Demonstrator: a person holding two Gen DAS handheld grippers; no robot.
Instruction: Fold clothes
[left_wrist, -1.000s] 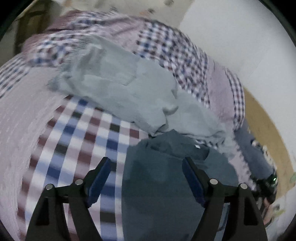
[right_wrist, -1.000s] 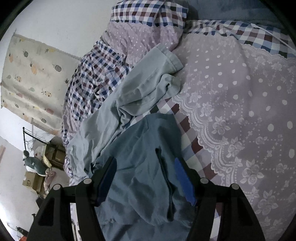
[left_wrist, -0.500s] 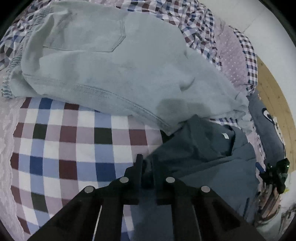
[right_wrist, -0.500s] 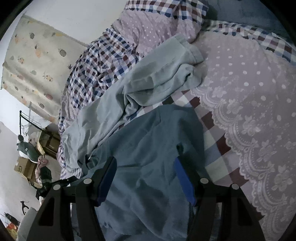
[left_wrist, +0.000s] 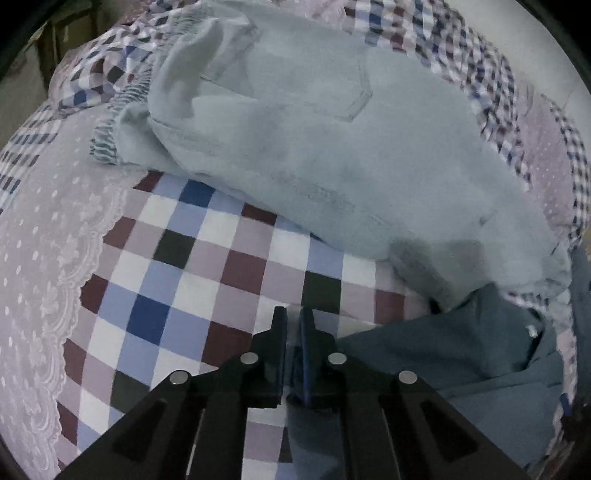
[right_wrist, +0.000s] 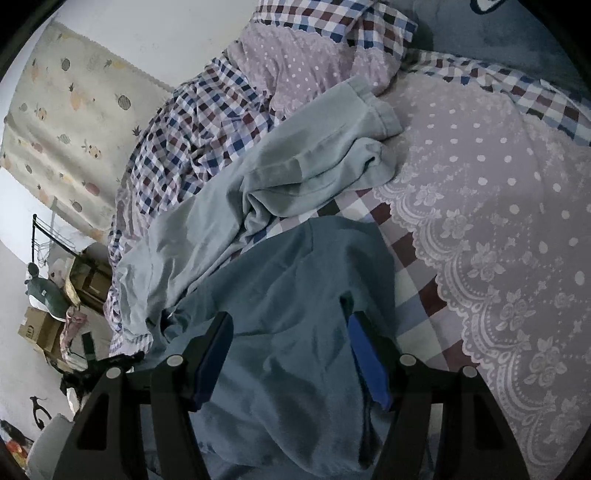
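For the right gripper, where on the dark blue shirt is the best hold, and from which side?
Probably the dark blue shirt is best taken at its free edge on the checked sheet, where a fold stands up by the right gripper's blue pad. Come from above, one finger each side. The left gripper already pinches another edge.

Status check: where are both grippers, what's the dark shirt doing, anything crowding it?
Left gripper shut on dark blue shirt edge. Right gripper open over the shirt, nothing gripped. Light grey trousers lie bunched against its far edge.
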